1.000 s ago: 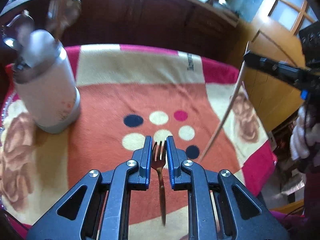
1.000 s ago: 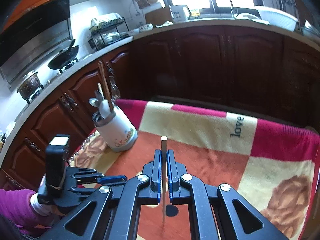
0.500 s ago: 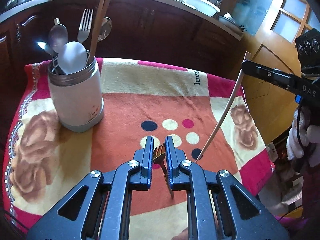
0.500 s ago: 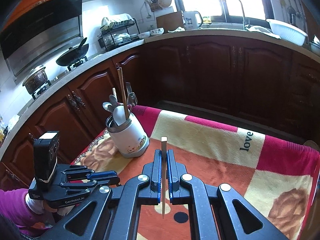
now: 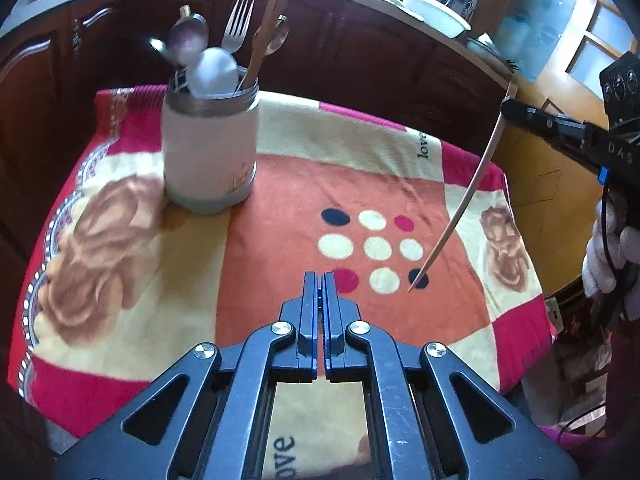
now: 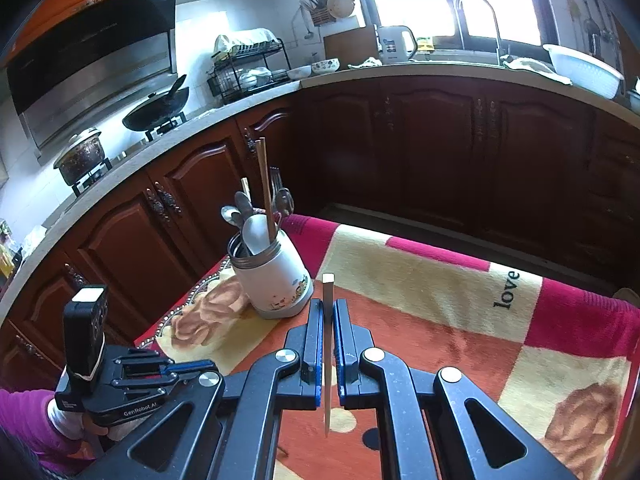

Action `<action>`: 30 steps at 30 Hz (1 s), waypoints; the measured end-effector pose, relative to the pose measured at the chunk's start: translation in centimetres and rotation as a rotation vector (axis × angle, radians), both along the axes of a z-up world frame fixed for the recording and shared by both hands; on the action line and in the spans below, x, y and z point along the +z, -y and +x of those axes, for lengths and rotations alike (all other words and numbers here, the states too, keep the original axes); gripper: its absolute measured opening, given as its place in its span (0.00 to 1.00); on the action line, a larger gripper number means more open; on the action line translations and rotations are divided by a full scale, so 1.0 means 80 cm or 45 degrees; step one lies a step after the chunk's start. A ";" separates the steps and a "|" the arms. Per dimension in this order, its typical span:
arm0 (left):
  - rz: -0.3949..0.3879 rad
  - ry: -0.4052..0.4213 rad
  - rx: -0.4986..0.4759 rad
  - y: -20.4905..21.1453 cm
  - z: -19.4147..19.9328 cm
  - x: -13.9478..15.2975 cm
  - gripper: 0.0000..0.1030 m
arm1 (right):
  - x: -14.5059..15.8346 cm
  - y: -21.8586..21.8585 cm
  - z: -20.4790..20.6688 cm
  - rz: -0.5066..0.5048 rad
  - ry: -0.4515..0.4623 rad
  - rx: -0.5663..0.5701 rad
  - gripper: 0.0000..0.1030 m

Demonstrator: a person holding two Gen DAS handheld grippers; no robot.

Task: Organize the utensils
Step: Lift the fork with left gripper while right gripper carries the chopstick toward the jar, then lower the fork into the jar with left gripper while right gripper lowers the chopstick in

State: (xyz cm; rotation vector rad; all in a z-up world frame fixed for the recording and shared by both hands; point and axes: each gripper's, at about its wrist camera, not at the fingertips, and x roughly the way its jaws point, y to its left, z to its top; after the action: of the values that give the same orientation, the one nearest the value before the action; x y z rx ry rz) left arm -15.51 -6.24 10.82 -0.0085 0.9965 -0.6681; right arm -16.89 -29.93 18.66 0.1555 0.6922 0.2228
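Note:
A white utensil holder (image 5: 208, 152) (image 6: 276, 280) stands on the patterned blanket (image 5: 280, 200) (image 6: 420, 280). It holds spoons, a silver fork (image 5: 239, 20) and chopsticks. My left gripper (image 5: 319, 280) (image 6: 200, 368) hovers low over the blanket's dotted patch; its jaws are closing flat together and nothing shows between them. The gold fork from before is not in view. My right gripper (image 6: 328, 308) (image 5: 506, 106) is shut on a pale wooden chopstick (image 6: 327, 360) (image 5: 460, 208). The chopstick slants down, and its thin tip is over a dark dot on the blanket.
Dark wooden cabinets and a counter curve behind the table, with a wok (image 6: 156, 114), pot (image 6: 82, 154), dish rack (image 6: 248, 72) and white basin (image 6: 584, 68). A wooden door (image 5: 560, 160) stands at the right. A gloved hand (image 5: 608, 256) grips the right tool.
The gold fork between my left jaws is gone from view and the jaws have closed together. The left view has swung so the holder sits nearer centre. The right gripper keeps its chopstick.

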 end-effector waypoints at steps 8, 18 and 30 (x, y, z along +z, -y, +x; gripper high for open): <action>-0.072 -0.072 0.058 -0.016 0.004 0.001 0.00 | 0.005 -0.008 -0.002 0.004 0.012 0.011 0.04; -0.186 0.054 0.149 -0.050 0.044 0.088 0.00 | 0.035 -0.013 0.013 0.009 0.083 0.027 0.04; -0.032 0.406 0.356 -0.091 0.138 0.197 0.00 | 0.126 -0.067 0.089 0.029 0.301 0.083 0.04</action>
State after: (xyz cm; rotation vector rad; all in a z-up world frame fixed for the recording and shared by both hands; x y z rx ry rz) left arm -4.45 1.07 26.61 -0.0605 0.6637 -0.4090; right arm -9.74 -24.55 28.73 0.1262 0.4602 0.3068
